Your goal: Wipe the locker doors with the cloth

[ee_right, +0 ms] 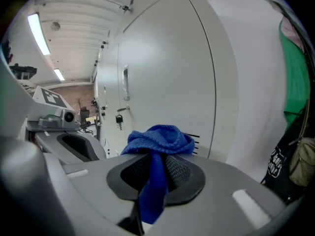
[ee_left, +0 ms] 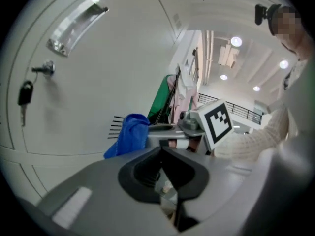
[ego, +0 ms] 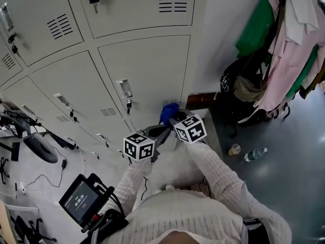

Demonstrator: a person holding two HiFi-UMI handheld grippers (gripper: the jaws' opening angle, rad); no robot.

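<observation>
A blue cloth (ego: 168, 112) is bunched up, with my right gripper (ego: 171, 120) shut on it, low in front of the pale grey locker door (ego: 147, 70). In the right gripper view the cloth (ee_right: 158, 140) bulges over the black pads (ee_right: 179, 171) and a tail hangs down between them, close to the door (ee_right: 162, 68) and its vent slits. Whether it touches the door I cannot tell. My left gripper (ego: 154, 134) sits just left of it, jaws together with nothing in them (ee_left: 161, 152). From the left gripper view the cloth (ee_left: 129, 134) shows beside the right gripper's marker cube (ee_left: 217, 121).
The door has a handle (ego: 124, 88) with a key (ego: 129, 104) below it. Hanging clothes (ego: 284, 44) and a black bag (ego: 238, 85) crowd the right. A bottle (ego: 255, 154) and a cup (ego: 234, 149) stand on the floor. A screen device (ego: 80, 200) and cables lie at lower left.
</observation>
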